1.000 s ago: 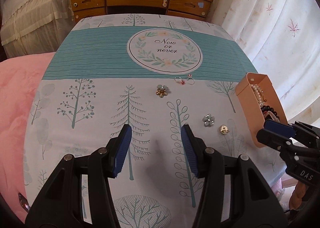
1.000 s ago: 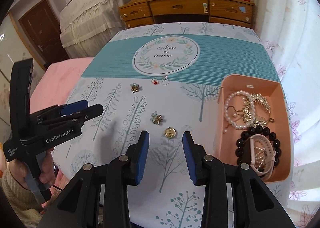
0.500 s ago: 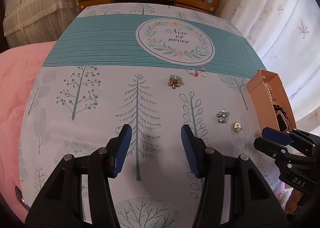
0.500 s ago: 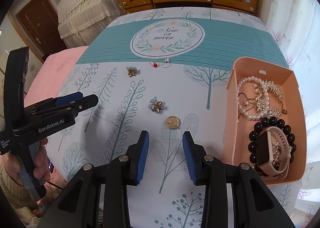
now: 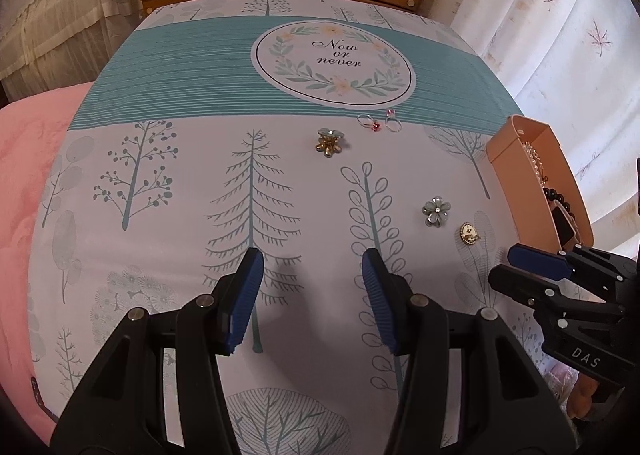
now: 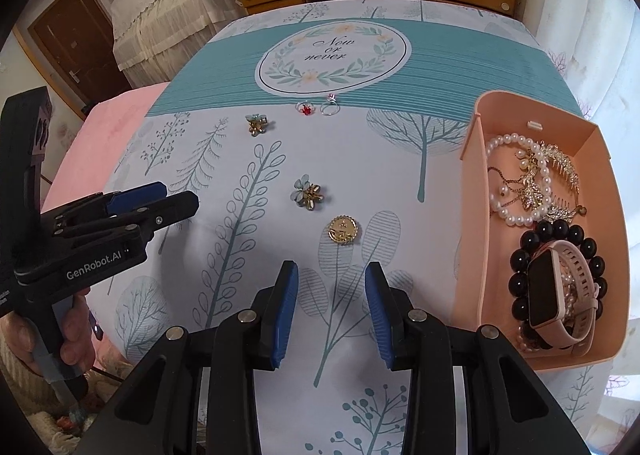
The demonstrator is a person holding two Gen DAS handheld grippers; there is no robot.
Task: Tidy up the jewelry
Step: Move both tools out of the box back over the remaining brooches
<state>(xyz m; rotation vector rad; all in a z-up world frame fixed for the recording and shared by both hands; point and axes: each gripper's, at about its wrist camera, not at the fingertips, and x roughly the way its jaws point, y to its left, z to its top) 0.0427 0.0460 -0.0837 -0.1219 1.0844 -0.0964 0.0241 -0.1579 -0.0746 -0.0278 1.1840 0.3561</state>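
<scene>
Edges: the peach rectangular plastic tray [image 6: 472,191] is set at the right edge of the tree-printed cloth-covered desk [image 6: 400,175]; bare cloth is left at the near left.
Loose pieces: a round gold brooch [image 6: 342,230], two flower clips and two rings are spread beside the tray.
Tray axis: run near-to-far.
Left hand-held gripper [image 5: 312,295]: held apart, empty.
Right hand-held gripper [image 6: 331,305]: held apart, empty, just short of the brooch.

Both grippers lowered toward the tablecloth; jewelry unmoved.

We find the right gripper [image 6: 331,307] has come down and tipped further over, so the gold round brooch [image 6: 342,230] now lies just ahead of its blue pads, nearer than a second ago. We note the left gripper [image 5: 312,297] has likewise sunk a little over the tablecloth [image 5: 180,239], its view tilted lower.
</scene>
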